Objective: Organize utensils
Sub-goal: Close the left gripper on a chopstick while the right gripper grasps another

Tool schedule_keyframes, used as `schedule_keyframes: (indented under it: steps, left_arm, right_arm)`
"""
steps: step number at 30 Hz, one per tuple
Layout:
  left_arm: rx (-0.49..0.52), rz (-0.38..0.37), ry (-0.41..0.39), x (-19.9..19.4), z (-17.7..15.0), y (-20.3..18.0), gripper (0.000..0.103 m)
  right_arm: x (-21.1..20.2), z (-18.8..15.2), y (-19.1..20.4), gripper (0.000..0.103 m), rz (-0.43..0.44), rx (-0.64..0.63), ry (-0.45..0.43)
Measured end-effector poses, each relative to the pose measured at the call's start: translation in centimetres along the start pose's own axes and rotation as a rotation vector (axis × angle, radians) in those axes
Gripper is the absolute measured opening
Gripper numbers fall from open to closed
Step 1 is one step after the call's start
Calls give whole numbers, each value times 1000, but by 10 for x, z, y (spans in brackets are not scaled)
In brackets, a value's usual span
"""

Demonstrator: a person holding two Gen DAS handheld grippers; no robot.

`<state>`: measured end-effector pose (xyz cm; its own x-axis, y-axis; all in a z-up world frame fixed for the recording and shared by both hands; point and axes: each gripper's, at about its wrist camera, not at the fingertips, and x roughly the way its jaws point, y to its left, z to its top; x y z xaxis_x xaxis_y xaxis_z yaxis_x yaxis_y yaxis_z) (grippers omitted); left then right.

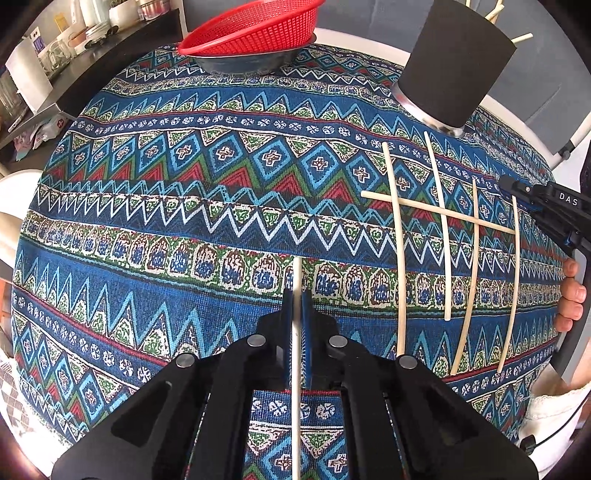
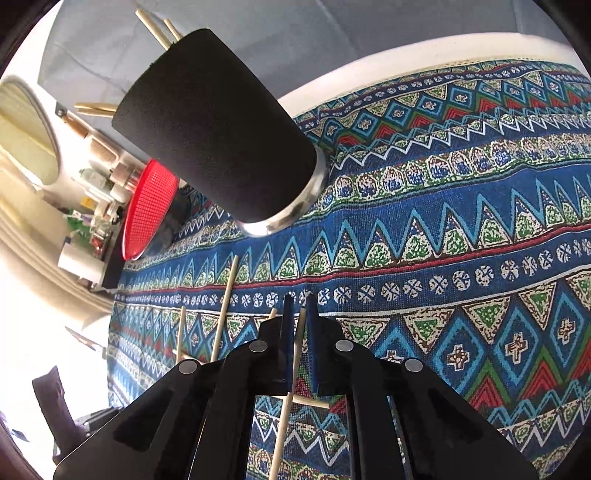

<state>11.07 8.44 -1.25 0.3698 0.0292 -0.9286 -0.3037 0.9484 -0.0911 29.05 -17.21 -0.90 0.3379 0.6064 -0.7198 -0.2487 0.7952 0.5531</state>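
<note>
My left gripper (image 1: 296, 295) is shut on one wooden chopstick (image 1: 296, 273) that runs straight along its fingers, above the patterned tablecloth. Several more chopsticks (image 1: 447, 236) lie crossed on the cloth to the right, below a black cup (image 1: 454, 62) that holds other chopsticks. My right gripper (image 1: 546, 206) hovers at the right end of that pile. In the right wrist view its fingers (image 2: 299, 306) stand slightly apart around a chopstick (image 2: 286, 410) lying on the cloth, with the black cup (image 2: 221, 129) ahead and to the left.
A red mesh basket (image 1: 255, 26) sits on a dark bowl at the table's far edge; it also shows in the right wrist view (image 2: 147, 206). A shelf with jars and bottles (image 1: 55, 48) stands beyond the table's left side.
</note>
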Motion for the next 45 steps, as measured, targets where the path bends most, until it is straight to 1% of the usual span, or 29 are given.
schedule_keyframes:
  steps: [2,6,8,10,12,17,19,21,26,28,31,33,34,38,39,41,42,45]
  left_arm:
    - [1,-10,8,-2,1,4,5]
    - [28,-4,-34,-15,7,8,5]
    - [42,-4,-44,-22,13,10,5]
    - [51,14,-78,-28,18,13,5]
    - [42,1,-91,-31,23,16,5]
    - [50,-14,-156,-44,34,16,5]
    - [45,-41,-166,-51,39,18,5]
    - [56,-51,-183,-58,43,16,5]
    - [96,-65,-222,-74,57,7,5]
    - [105,-73,-243,-82,63,4,5]
    - [126,-83,-269,-90,71,0,5]
    - [141,-100,-275,-93,75,-4,5]
    - [144,-104,-281,-95,77,-5,5]
    - [156,-115,-305,-102,85,-8,5]
    - [159,-117,-309,-103,87,-9,5]
    - [163,-125,-306,-101,88,-10,5]
    - [167,-126,-305,-101,88,-10,5]
    - [176,-133,-298,-98,88,-11,5]
  right_arm:
    - [-7,1,2,6,3,-11,-15]
    - [-24,4,8,6,-17,-57,-47]
    - [-32,5,13,6,-31,-79,-64]
    - [-41,6,15,5,-44,-99,-77]
    - [-46,6,19,5,-66,-119,-86]
    - [-64,7,29,5,-104,-144,-111]
    - [-76,9,36,5,-127,-164,-133]
    - [-87,11,43,4,-144,-180,-155]
    - [-119,16,67,4,-203,-235,-228]
    - [-131,19,76,2,-218,-256,-255]
    - [-146,21,88,2,-264,-285,-304]
    - [-149,23,91,2,-266,-288,-293]
    - [-147,23,91,4,-272,-288,-277]
    - [-129,21,87,8,-317,-294,-210]
    - [-121,19,85,11,-314,-289,-184]
    - [-103,14,77,35,-311,-278,-141]
    - [-93,11,74,38,-320,-284,-124]
    - [-63,3,64,38,-335,-284,-62]
